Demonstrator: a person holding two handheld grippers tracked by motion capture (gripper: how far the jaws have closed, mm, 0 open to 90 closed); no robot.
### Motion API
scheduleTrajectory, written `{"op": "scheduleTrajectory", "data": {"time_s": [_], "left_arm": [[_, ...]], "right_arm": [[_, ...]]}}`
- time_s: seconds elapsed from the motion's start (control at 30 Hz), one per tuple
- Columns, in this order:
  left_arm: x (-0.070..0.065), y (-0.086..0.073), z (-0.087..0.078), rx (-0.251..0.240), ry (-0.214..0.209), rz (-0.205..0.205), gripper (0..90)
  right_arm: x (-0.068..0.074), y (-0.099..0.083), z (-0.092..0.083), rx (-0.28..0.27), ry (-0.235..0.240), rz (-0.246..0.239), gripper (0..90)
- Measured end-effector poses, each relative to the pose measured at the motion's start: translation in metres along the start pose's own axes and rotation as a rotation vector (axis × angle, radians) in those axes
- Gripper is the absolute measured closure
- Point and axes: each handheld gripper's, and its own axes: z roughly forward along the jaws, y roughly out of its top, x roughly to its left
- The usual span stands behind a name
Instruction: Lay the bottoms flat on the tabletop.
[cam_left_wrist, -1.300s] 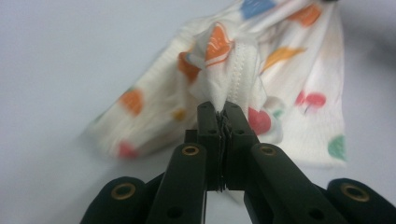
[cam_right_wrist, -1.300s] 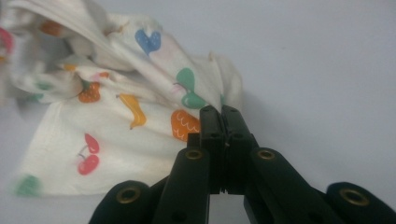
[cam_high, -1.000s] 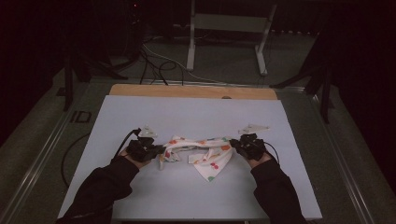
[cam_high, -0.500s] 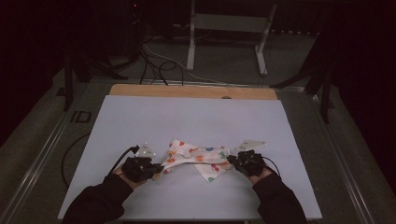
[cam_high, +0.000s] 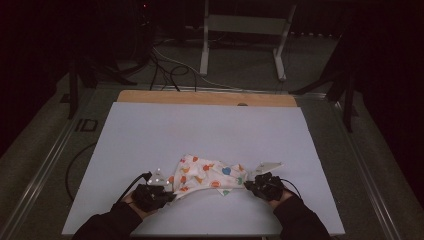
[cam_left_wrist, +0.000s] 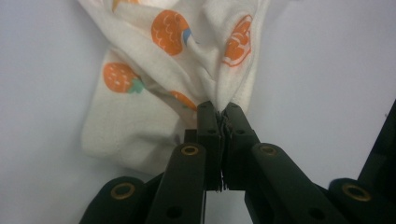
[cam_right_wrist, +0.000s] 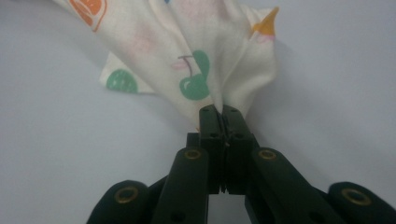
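— So what do we have on the table (cam_high: 150, 130)?

— We see a pale, smooth, matte sheet covering it, with a strip of bare wood (cam_high: 205, 97) along the far edge. Near our side lies a cloth (cam_high: 207, 176): thin, soft, cream-coloured, printed with small fruit shapes in orange, green and blue. It is bunched and creased, not flat.

— Which way does it run?

— We read its long axis as left to right across the table, stretched between the two tongs, with a loose corner hanging toward us near the middle.

— And the tongs?

— Our left gripper (cam_left_wrist: 218, 112) is clenched on one gathered end of the cloth; in the left gripper view the black jaws press together with folds of fabric fanning out from the tips. Our right gripper (cam_right_wrist: 219, 112) is likewise clamped on the other end, the fabric pinched into pleats beside a green cherry print. From the high view, both hands sit low at the near edge, the left gripper (cam_high: 152, 192) and right gripper (cam_high: 262, 184) well apart.
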Motion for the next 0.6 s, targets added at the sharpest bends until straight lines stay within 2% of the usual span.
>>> {"op": "scheduleTrajectory", "data": {"time_s": [0.17, 0.23, 0.27, 0.3, 0.33, 0.37, 0.43, 0.47, 0.5, 0.53, 0.6], "left_arm": [[0.001, -0.002, 0.001, 0.000, -0.010, -0.002, 87.8], [0.002, -0.001, -0.001, -0.010, -0.018, -0.006, 84.6], [0.002, -0.001, -0.002, -0.020, -0.022, -0.008, 81.0], [0.004, 0.000, -0.005, -0.050, -0.033, -0.032, 76.7], [0.004, 0.000, -0.005, -0.050, -0.033, -0.032, 69.9], [0.005, 0.002, -0.009, -0.075, -0.032, -0.032, 60.6], [0.005, 0.003, -0.011, -0.085, -0.025, -0.040, 51.7], [0.008, 0.006, -0.016, -0.097, -0.021, -0.042, 46.7], [0.008, 0.006, -0.016, -0.097, -0.021, -0.042, 40.2], [0.010, 0.009, -0.020, -0.104, -0.016, -0.043, 35.6], [0.011, 0.010, -0.023, -0.113, -0.014, -0.040, 27.3]], "right_arm": [[0.003, -0.003, 0.000, 0.008, 0.005, -0.013, 88.1], [0.003, -0.001, -0.003, -0.003, 0.004, -0.007, 82.3], [0.003, -0.001, -0.004, -0.010, 0.010, -0.006, 79.8], [0.003, 0.000, -0.007, -0.018, 0.006, -0.005, 78.0], [0.002, 0.001, -0.009, -0.026, 0.005, -0.001, 74.9], [0.001, 0.002, -0.011, -0.035, 0.011, 0.008, 70.0], [0.000, 0.003, -0.014, -0.048, 0.015, 0.013, 67.9], [-0.001, 0.006, -0.021, -0.076, 0.008, 0.024, 55.8], [-0.001, 0.006, -0.021, -0.076, 0.008, 0.024, 55.8], [-0.003, 0.008, -0.027, -0.109, 0.016, 0.033, 46.6], [-0.006, 0.011, -0.033, -0.139, 0.012, 0.028, 32.8]]}}
